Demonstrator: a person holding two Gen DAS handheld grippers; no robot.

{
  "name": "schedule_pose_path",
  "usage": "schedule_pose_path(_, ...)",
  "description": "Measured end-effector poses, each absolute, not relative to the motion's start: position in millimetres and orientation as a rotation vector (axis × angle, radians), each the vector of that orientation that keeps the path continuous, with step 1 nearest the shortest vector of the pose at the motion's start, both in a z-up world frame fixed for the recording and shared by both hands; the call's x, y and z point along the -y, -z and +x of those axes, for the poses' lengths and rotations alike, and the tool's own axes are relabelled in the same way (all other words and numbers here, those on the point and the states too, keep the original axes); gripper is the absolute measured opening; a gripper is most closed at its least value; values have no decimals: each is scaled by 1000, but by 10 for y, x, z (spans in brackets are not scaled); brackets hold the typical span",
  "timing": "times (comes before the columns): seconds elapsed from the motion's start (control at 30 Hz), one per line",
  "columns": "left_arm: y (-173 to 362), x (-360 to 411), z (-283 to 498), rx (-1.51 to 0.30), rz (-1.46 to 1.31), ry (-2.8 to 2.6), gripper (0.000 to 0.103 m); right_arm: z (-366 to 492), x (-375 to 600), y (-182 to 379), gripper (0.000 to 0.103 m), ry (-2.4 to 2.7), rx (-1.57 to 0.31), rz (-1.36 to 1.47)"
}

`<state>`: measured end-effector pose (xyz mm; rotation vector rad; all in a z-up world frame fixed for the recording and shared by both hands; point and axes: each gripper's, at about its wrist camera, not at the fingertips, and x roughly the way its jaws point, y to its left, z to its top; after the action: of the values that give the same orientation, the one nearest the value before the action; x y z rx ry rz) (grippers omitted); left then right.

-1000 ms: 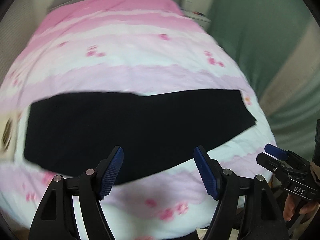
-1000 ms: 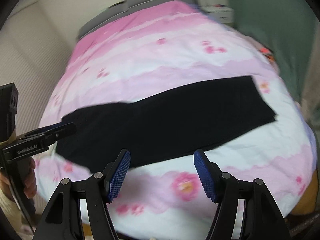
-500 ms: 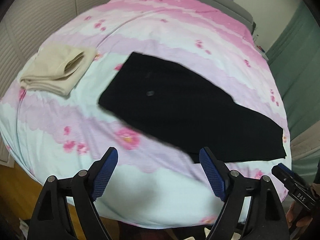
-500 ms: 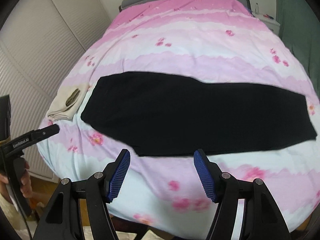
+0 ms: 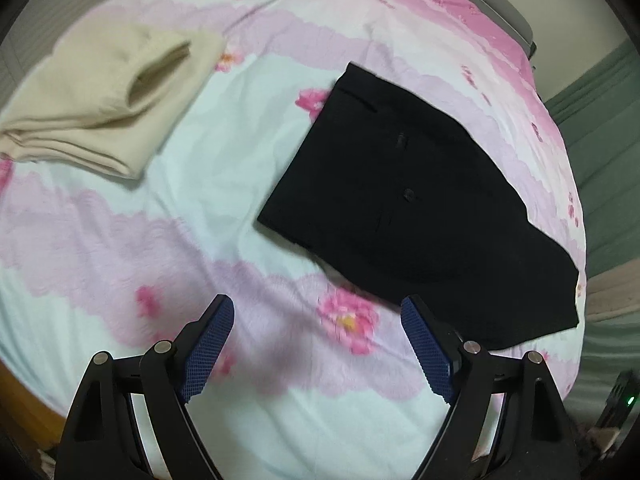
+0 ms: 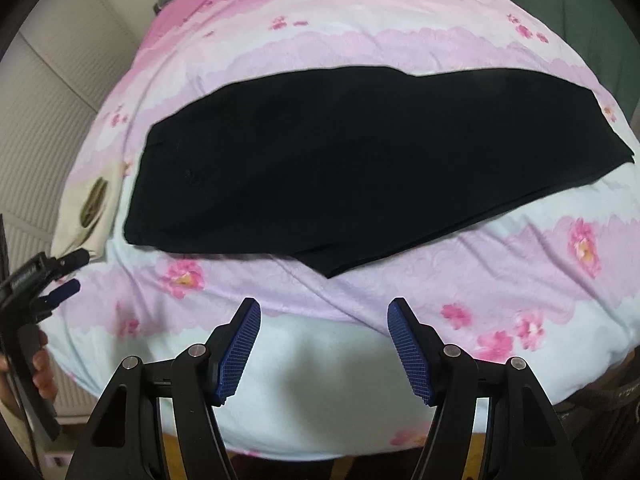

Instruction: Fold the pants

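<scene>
Black pants (image 6: 340, 160) lie flat across the bed, laid lengthwise with the waist end at the left and the leg ends at the right. The left wrist view shows the waist end (image 5: 400, 208) with its pocket and button. My left gripper (image 5: 318, 344) hangs open over the bedspread just in front of that end, with nothing between its blue pads. It also shows at the left edge of the right wrist view (image 6: 76, 272), held in a hand. My right gripper (image 6: 324, 340) is open above the bedspread, short of the pants' near edge.
A folded beige garment (image 5: 92, 104) lies left of the pants. The bed (image 5: 180, 240) has a pink and white flowered cover that drops away at its near edge. A green curtain (image 5: 600, 140) hangs on the right and white panelled doors (image 6: 48, 100) stand on the left.
Both grippers have come down closer to the bed. The left one swung toward the waist end, bringing the beige garment into view, and its jaws stand wider. The pants have not moved.
</scene>
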<state>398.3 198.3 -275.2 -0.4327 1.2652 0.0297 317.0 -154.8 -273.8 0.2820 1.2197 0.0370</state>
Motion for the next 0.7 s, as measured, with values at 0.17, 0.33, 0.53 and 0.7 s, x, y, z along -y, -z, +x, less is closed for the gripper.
schedule_pose_path(0.17, 3182, -2105, 4244, -1277, -558, -12, 85, 3253, 1495, 3060, 67, 31, -1242, 315)
schedule_pose_path(0.33, 3553, -2108, 4432, -1306, -621, 34, 85, 3312, 1436, 3353, 67, 59, -1274, 324)
schedule_pose_path(0.53, 3784, -2211, 4566, -1259, -726, 31, 73, 3399, 1296, 3473, 67, 36, -1271, 295)
schedule_pose_path(0.7, 3425, -2202, 4635, -1226, -667, 27, 30, 3480, 1244, 3486, 67, 21, -1260, 253)
